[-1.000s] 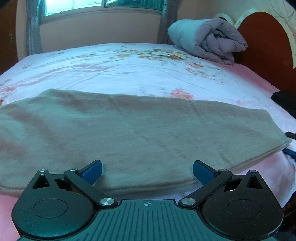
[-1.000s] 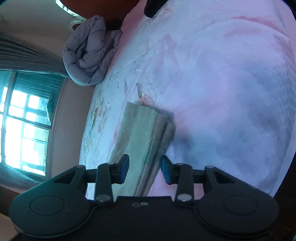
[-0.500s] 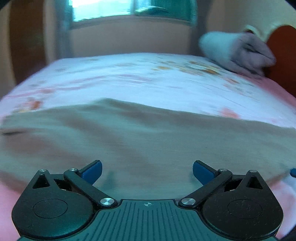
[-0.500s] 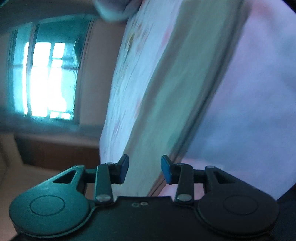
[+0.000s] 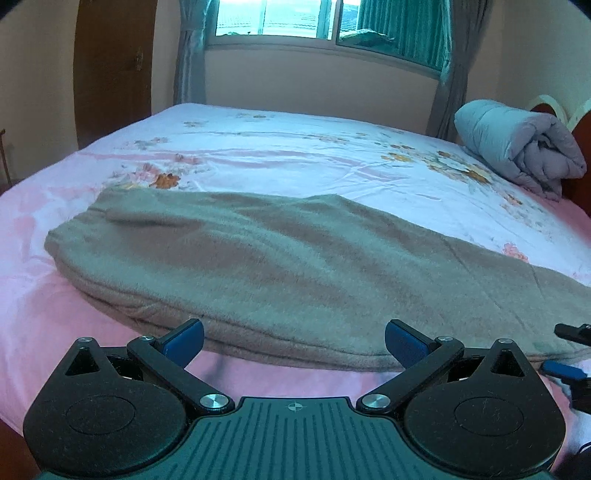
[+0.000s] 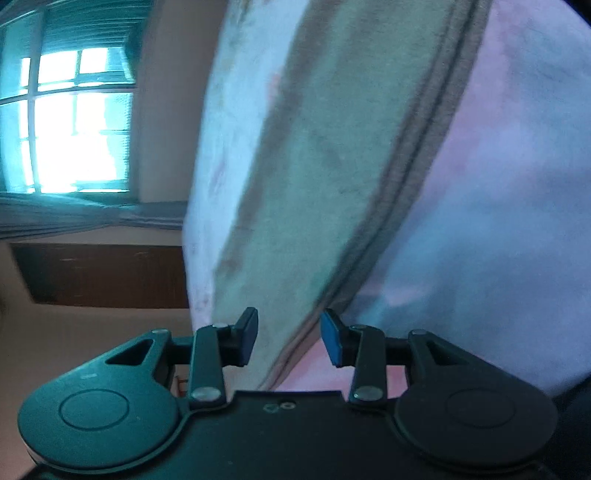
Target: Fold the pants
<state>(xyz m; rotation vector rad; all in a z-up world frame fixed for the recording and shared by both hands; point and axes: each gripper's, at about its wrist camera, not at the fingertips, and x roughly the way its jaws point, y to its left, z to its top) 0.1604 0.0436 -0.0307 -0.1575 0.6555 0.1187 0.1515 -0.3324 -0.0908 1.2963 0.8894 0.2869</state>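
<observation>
The grey-brown fleece pants (image 5: 288, 266) lie folded lengthwise on the pink floral bed, running from left to right. My left gripper (image 5: 293, 341) is open and empty, hovering just before the pants' near edge. My right gripper (image 6: 289, 341) is turned on its side and partly open, with the pants' layered edge (image 6: 325, 236) running between its blue pads (image 6: 330, 341); nothing is pinched. The right gripper's tips also show at the far right of the left wrist view (image 5: 570, 352).
A rolled grey quilt (image 5: 517, 147) lies at the bed's far right by the headboard. A window (image 5: 295, 18) with curtains is on the far wall, and a brown door (image 5: 110, 70) at the left. The bedsheet (image 5: 277, 147) extends beyond the pants.
The left gripper swung left, bringing the pants' left end into view. The right gripper rotated and moved in along the pants' edge, which now fills its view.
</observation>
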